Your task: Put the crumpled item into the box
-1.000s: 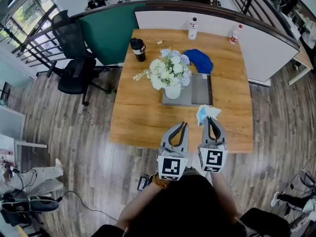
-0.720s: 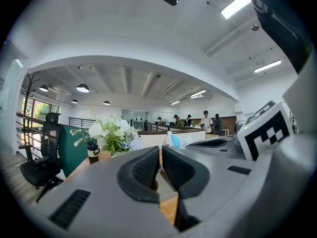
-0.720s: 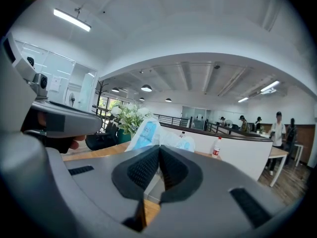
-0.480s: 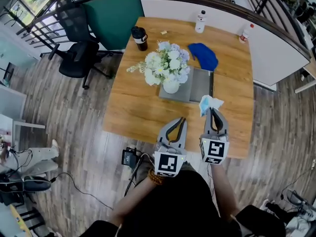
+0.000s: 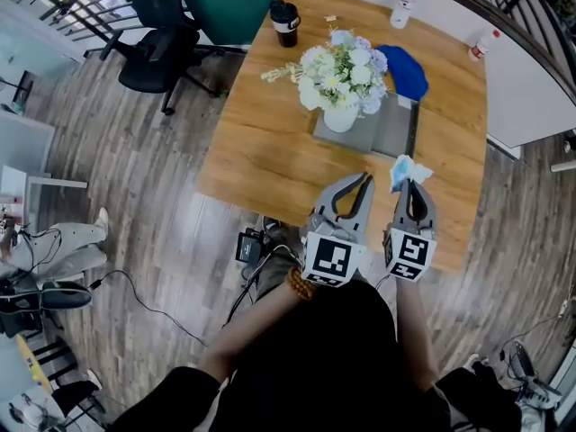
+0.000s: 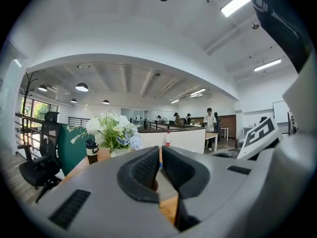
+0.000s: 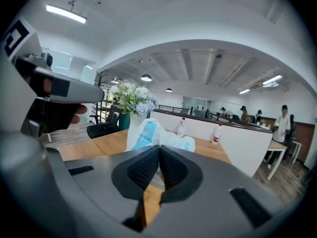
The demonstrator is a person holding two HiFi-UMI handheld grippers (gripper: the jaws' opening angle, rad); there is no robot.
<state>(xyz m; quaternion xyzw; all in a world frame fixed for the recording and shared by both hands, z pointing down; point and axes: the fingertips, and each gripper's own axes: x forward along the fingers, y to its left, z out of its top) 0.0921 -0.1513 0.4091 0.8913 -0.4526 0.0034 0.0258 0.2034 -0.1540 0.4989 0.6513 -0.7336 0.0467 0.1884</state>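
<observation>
While both claws hang side by side over the near edge of the table (image 5: 256, 151), the left claw (image 5: 364, 184) has its jaws drawn in to a thin slit with nothing between them. Beside it, the right claw (image 5: 410, 187) is pinched tight on the crumpled item (image 5: 406, 167) (a white and pale-blue wad), which sticks up past its tips, above the table and just short of the grey box (image 5: 393, 138). A vase of flowers (image 5: 342, 84) stands on the box's left part. Just behind lies a blue cloth (image 5: 407, 68). Farther off stand a black cup (image 5: 285, 22) and two bottles (image 5: 402, 7).
</observation>
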